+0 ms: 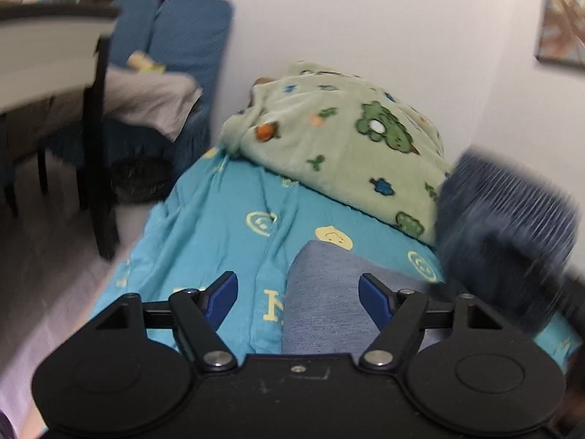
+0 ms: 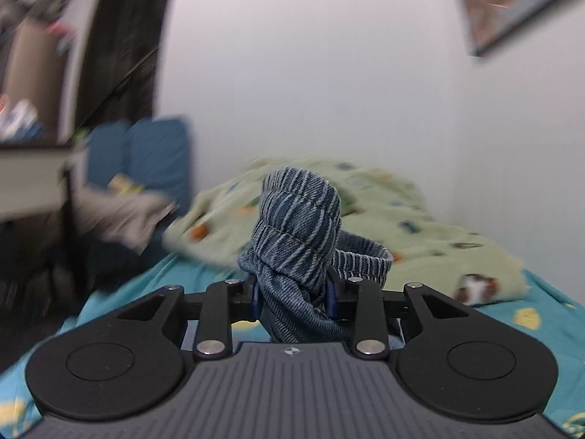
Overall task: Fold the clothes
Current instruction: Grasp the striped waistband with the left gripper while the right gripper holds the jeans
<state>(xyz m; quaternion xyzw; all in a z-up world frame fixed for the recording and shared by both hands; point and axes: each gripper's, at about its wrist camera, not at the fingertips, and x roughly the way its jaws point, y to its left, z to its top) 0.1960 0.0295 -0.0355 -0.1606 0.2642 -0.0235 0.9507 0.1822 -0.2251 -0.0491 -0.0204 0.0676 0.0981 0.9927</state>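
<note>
Though blurred at the edges, I log one striped blue denim garment [image 2: 296, 226], soft, floppy, fairly heavy, bunched and clamped in my right gripper [image 2: 294, 298] above the turquoise printed bedsheet [image 1: 219, 219]; best held at seamed hems. Left gripper [image 1: 298, 292]: spread wide, empty, over a grey-blue folded cloth [image 1: 321, 292].

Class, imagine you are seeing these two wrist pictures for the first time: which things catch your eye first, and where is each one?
The bunched striped denim garment stands out first, pinched in the right gripper at the centre of its view. Behind it, against the white wall, lies a pale green cartoon-print blanket heaped on the bright turquoise bedsheet. In the left view, the left gripper hangs open over a flat grey-blue cloth on that sheet.
</note>
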